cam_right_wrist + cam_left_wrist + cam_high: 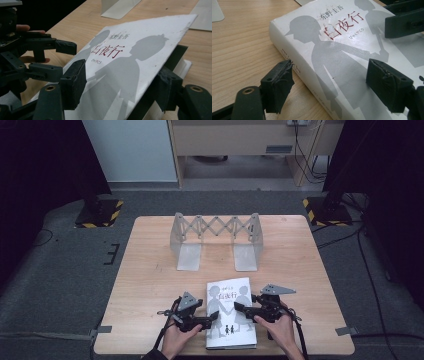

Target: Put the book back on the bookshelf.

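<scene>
A thick white paperback book with grey silhouette figures and red lettering on its cover lies flat on the pale wooden bench, near the edge where the person stands, and it serves as my landmark for everything else. Beyond the book, toward the far edge, a grey metal expanding bookstand with a scissor-lattice back and two flat base plates stands empty, well apart from it. The left hand-held gripper sits at the book's spine side; in the left gripper view its jaws stand apart, one taped pad beside the spine and the other over the cover, neither pressing, so I would call it open. The right hand-held gripper works from the book's opposite long side: in the right gripper view the front cover is raised off the page block, one jaw over it and the other under it. The pads seem just clear of the board, though I cannot be sure. As I judge it, the work is at an early stage: the cover is only part-way lifted, the book is not yet off the bench, and standing it in the bookstand, if that is the aim, is all left to do.
</scene>
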`<move>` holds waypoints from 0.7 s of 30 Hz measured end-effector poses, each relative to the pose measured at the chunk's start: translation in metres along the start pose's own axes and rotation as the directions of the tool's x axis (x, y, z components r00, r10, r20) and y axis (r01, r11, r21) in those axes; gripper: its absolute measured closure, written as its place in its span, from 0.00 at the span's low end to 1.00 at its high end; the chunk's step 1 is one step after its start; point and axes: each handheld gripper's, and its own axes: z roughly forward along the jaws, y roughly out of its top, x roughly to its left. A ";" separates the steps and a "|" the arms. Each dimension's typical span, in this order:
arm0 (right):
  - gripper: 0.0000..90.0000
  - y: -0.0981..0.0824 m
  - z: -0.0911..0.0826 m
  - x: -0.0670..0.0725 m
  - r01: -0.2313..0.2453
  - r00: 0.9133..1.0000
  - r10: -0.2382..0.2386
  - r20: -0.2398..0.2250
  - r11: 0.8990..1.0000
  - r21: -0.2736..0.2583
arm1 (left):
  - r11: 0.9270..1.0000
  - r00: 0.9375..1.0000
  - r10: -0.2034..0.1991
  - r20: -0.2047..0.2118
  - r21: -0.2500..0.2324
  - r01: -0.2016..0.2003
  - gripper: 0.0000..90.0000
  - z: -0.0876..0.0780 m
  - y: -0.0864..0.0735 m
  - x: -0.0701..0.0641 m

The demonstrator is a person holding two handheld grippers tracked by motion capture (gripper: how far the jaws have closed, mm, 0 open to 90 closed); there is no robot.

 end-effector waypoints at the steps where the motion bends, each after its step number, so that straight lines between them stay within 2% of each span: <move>1: 0.40 0.000 0.003 0.000 -0.006 1.000 0.007 -0.011 1.000 0.025 | 1.000 1.000 0.001 0.001 0.001 -0.001 0.22 0.000 0.000 0.000; 5: 0.41 0.001 0.005 0.000 -0.011 1.000 0.012 -0.017 1.000 0.028 | 1.000 1.000 -0.005 0.003 -0.001 0.005 0.22 0.000 0.000 0.001; 8: 0.46 0.001 0.004 -0.001 -0.025 1.000 0.026 -0.007 0.999 0.030 | 1.000 1.000 -0.005 0.006 0.000 0.005 0.22 0.000 0.000 0.001; 12: 0.54 0.002 0.002 -0.004 -0.059 0.998 0.060 -0.018 0.998 0.020 | 0.999 0.999 -0.031 0.029 0.009 0.031 0.23 0.000 0.000 0.004; 14: 0.61 0.005 0.000 -0.006 -0.091 0.995 0.091 -0.035 0.996 0.013 | 0.999 0.998 -0.044 0.040 0.012 0.043 0.23 0.000 0.000 0.006; 16: 0.63 0.005 0.000 -0.007 -0.095 0.995 0.096 -0.039 0.995 0.010 | 0.999 0.998 -0.053 0.045 0.004 0.053 0.23 0.000 0.000 0.007; 18: 0.74 0.006 -0.004 -0.005 -0.091 0.992 0.085 -0.094 0.994 -0.067 | 0.998 0.997 -0.057 0.046 -0.005 0.057 0.23 -0.002 0.001 0.008; 20: 0.74 0.010 -0.005 0.001 -0.058 0.996 0.053 -0.070 0.996 -0.070 | 0.998 0.997 -0.056 0.048 -0.009 0.056 0.23 -0.002 0.001 0.008; 21: 0.74 0.010 -0.004 0.001 -0.060 0.996 0.056 -0.070 0.996 -0.064 | 0.998 0.998 -0.053 0.046 -0.012 0.054 0.23 -0.002 0.001 0.008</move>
